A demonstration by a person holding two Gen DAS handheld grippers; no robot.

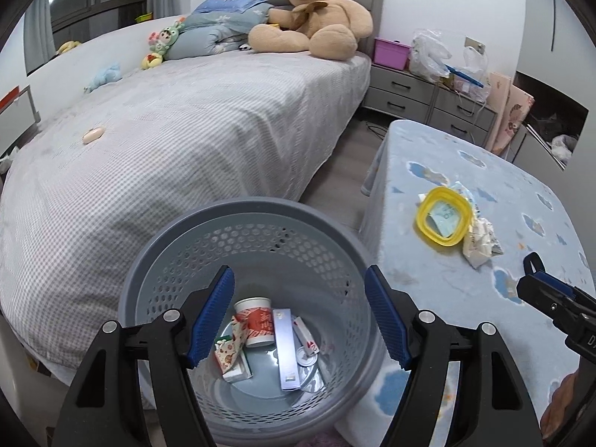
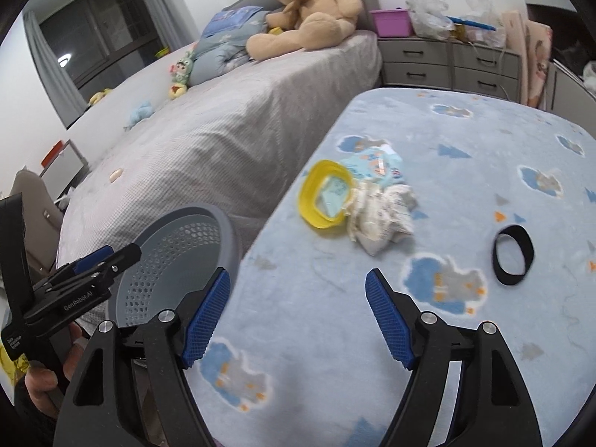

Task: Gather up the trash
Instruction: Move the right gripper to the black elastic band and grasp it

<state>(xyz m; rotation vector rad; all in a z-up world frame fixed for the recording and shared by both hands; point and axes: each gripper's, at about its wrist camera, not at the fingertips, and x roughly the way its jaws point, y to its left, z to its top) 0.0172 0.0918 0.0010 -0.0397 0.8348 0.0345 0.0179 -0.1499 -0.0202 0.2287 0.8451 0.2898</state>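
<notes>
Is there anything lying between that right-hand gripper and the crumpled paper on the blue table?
Nothing visible. Only bare tablecloth lies between the open right gripper and the crumpled paper. The yellow ring touches the paper's far left side, off that path.

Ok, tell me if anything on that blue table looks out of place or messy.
Yes. A yellow lid lies tilted on a crumpled wrapper and a small blue packet near the table's bed-side edge, a loose heap of litter. A black band lies alone further right. The bin beside the table already holds other trash.
</notes>
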